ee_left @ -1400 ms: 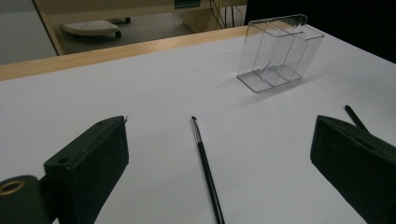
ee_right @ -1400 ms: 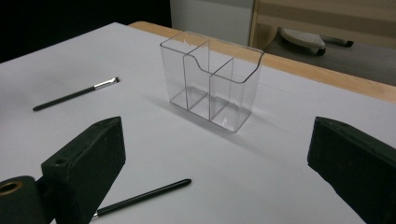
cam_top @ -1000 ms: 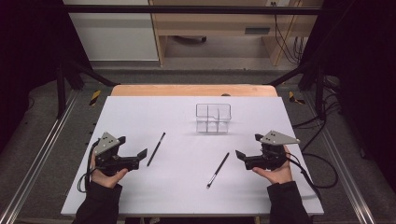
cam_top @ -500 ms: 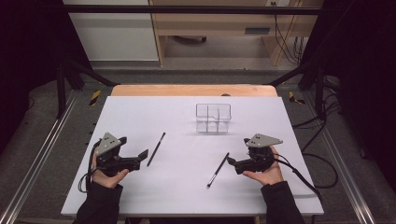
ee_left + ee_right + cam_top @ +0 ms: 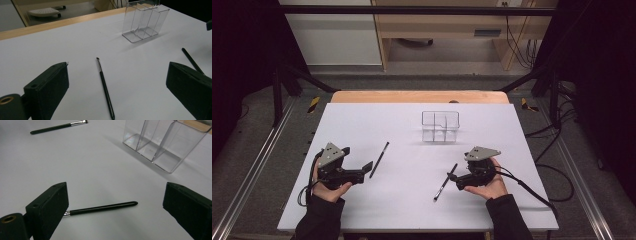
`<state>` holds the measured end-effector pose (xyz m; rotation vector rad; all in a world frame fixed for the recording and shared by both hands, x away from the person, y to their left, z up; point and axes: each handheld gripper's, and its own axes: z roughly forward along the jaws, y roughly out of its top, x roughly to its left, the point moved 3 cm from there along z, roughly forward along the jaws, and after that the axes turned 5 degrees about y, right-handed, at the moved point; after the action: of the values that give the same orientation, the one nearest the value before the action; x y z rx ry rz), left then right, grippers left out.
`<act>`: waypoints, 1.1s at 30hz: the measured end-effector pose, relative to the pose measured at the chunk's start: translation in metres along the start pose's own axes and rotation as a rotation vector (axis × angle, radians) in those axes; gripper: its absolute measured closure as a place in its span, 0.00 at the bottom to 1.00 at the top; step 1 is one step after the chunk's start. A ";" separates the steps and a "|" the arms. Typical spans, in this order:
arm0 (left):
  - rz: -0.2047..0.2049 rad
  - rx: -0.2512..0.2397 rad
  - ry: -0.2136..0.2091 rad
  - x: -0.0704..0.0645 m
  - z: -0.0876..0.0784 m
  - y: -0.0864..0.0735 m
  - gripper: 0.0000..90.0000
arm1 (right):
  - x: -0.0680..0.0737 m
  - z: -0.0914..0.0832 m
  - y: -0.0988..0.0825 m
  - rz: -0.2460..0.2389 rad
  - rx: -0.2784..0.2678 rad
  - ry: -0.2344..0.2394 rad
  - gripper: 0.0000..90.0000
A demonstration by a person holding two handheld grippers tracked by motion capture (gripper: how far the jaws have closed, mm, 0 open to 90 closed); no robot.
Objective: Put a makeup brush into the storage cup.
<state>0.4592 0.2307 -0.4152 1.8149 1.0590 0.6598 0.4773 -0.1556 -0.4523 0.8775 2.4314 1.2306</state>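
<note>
Fingers on both my grippers stand wide apart, holding nothing. On the white worktop (image 5: 362,210) my right gripper (image 5: 454,179) sits low at 4 o'clock, its fingers (image 5: 48,206) on either side of a thin black brush (image 5: 445,182) that lies flat between them. My left gripper (image 5: 366,169) rests at 8 o'clock, just beside a second brush (image 5: 379,159). A clear organiser (image 5: 440,126) stands upright toward 12 o'clock, well apart from both.

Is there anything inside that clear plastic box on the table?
The clear organizer looks empty: its floor shows through every visible compartment. Both brushes lie outside on the table.
</note>
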 end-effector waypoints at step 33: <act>0.007 0.008 -0.007 -0.002 0.002 0.000 0.04 | 0.014 0.038 -0.012 -0.090 0.162 0.102 0.11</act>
<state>0.4592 0.2282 -0.4164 1.8271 1.0519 0.6537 0.4801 -0.1288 -0.4842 0.7544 2.6510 1.0839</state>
